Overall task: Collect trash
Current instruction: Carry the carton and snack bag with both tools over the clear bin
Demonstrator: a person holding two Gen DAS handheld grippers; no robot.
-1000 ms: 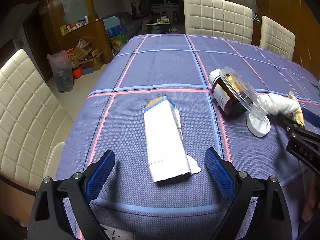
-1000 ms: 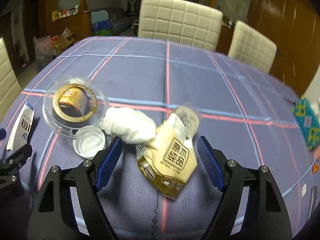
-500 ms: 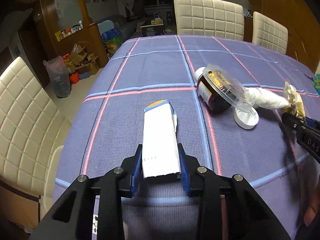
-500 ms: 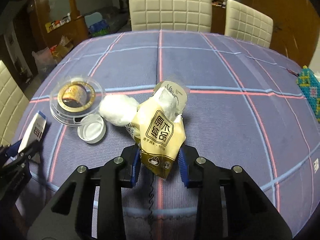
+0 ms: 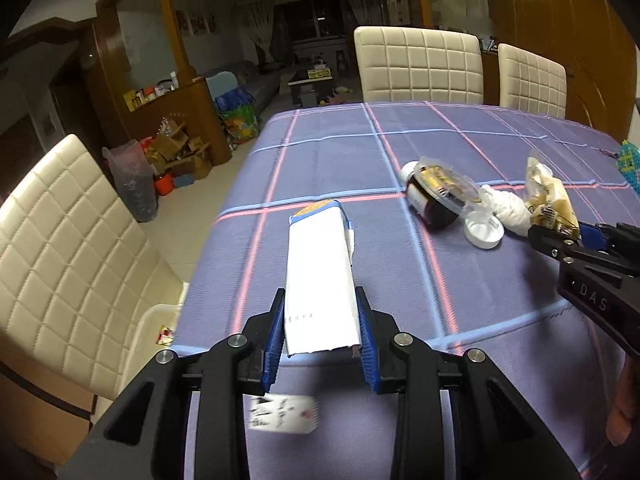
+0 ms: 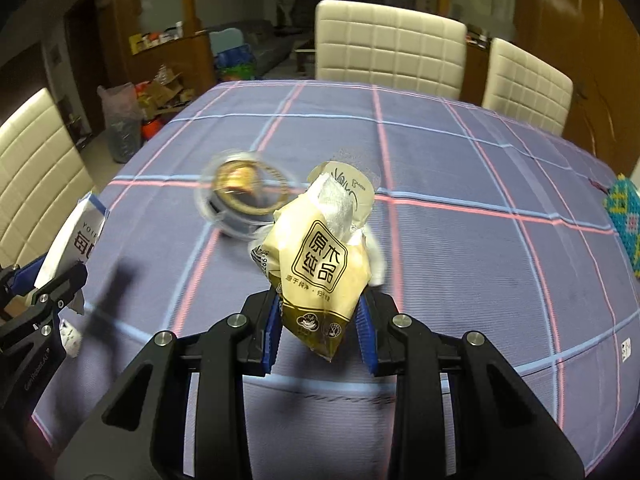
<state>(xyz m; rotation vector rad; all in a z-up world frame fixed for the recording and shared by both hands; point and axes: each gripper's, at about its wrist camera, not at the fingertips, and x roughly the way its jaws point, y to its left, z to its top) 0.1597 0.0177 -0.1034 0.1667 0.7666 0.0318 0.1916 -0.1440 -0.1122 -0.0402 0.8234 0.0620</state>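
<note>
Carton (image 5: 320, 280) and wrapper (image 6: 320, 268) sit clamped between each gripper's jaws.

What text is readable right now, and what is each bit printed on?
"原木纯品": dark frame on the yellow wrapper held in the right hand-held gripper.
"DAS": that gripper's black arm, left wrist view.
"YOIR", cut off: white carton held in the left hand-held gripper.
Too small or blurred: wrapper's lower line, paper slip, jar label.
</note>
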